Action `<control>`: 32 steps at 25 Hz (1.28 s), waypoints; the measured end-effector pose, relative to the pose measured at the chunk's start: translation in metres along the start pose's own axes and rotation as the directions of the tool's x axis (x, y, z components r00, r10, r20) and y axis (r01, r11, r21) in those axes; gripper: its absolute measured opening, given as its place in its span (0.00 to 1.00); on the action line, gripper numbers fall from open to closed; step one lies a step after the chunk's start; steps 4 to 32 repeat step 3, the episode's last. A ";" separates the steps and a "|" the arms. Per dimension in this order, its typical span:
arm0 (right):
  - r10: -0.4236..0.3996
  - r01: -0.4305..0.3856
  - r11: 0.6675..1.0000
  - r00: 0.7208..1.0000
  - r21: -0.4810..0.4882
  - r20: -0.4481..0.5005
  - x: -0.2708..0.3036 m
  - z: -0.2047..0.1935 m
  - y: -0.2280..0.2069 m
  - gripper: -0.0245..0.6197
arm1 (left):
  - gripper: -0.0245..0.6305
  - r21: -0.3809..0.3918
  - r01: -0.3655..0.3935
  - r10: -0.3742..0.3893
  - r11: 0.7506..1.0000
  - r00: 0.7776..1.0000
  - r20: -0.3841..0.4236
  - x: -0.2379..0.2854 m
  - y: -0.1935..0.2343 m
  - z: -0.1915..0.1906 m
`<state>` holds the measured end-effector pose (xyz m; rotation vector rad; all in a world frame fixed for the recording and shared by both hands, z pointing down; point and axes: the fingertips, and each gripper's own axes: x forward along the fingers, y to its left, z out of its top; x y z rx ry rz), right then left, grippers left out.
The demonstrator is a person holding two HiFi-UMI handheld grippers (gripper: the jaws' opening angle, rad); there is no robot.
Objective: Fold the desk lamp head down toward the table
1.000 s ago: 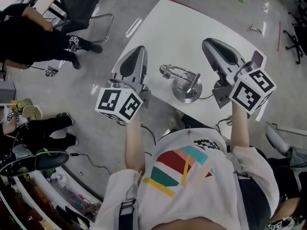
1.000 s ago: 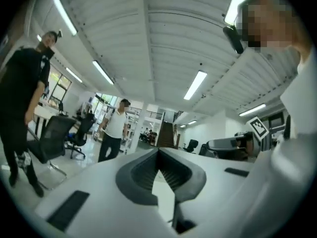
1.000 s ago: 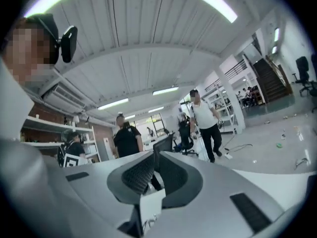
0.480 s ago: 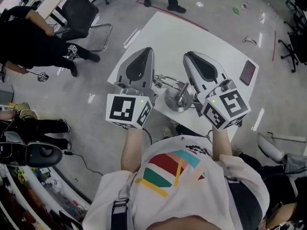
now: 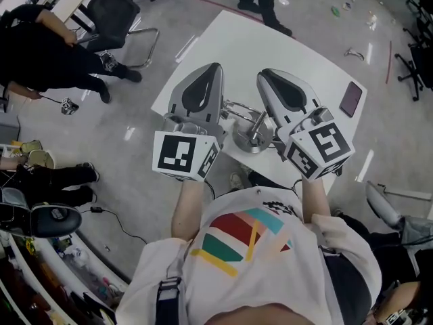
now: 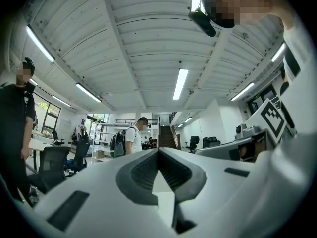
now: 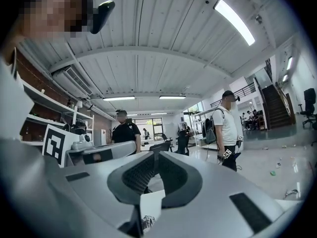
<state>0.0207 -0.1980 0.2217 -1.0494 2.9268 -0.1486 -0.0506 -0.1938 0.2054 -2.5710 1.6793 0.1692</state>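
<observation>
Left tongs (image 5: 214, 70) and right tongs (image 5: 265, 77) side by side, level, jaws together, empty

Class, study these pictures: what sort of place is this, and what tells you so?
Probably an open-plan office or lab workspace: a white table, a black office chair beside it, and long ceiling strip lights overhead.

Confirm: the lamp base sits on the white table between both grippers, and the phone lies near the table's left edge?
No: the head view shows the phone near the table's right edge. The lamp base does sit between the left gripper and right gripper.
</observation>
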 end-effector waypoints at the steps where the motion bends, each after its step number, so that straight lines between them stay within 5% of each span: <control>1: 0.003 -0.003 1.000 1.000 -0.001 0.000 -0.002 0.000 -0.001 0.10 | 0.11 -0.002 0.002 -0.002 1.000 1.000 0.001 0.001 -0.003 0.000; 32: 0.009 -0.009 1.000 1.000 0.000 0.001 -0.007 -0.001 -0.004 0.10 | 0.11 -0.009 0.007 -0.007 1.000 1.000 0.004 0.004 -0.009 0.000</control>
